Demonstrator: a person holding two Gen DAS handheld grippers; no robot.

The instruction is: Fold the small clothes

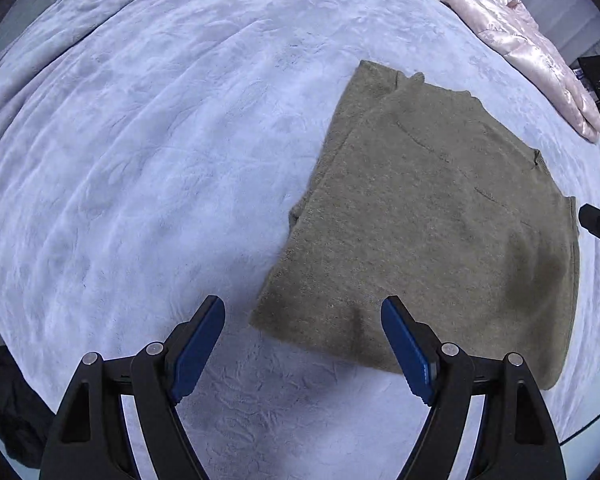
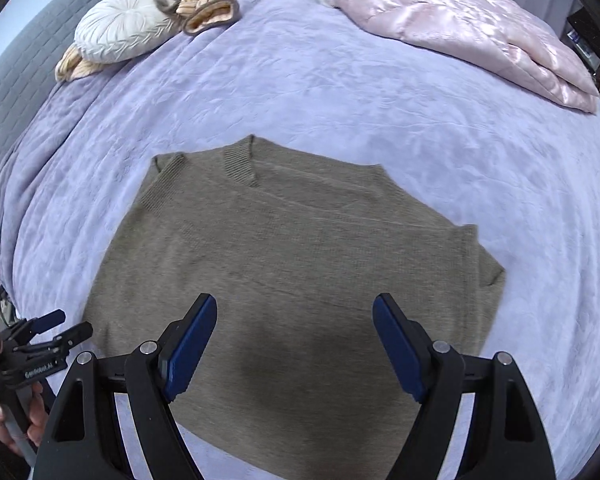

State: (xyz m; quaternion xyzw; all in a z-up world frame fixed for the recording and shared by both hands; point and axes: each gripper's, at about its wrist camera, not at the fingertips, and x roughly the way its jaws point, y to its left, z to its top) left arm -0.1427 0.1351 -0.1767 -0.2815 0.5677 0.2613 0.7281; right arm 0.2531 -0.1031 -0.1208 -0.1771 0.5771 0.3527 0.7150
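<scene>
While both tools hang above the bed, folding looks partly done: the olive knit sweater (image 2: pixel 284 264) lies flat on the lavender bedspread (image 2: pixel 340 92), sleeves apparently tucked in, body not yet doubled over. Ribbed collar at the far edge, hem nearest; surface smooth, 1 faint crease. Left gripper (image 1: pixel 303 344) has its jaws wide apart, holding nothing, over the sweater's near left corner. Right gripper (image 2: pixel 295 346) likewise gapes empty above the middle.

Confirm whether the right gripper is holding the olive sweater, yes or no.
No: the right gripper hangs open above the olive sweater, which lies flat on the lilac blanket, with nothing between its blue fingers.
</scene>
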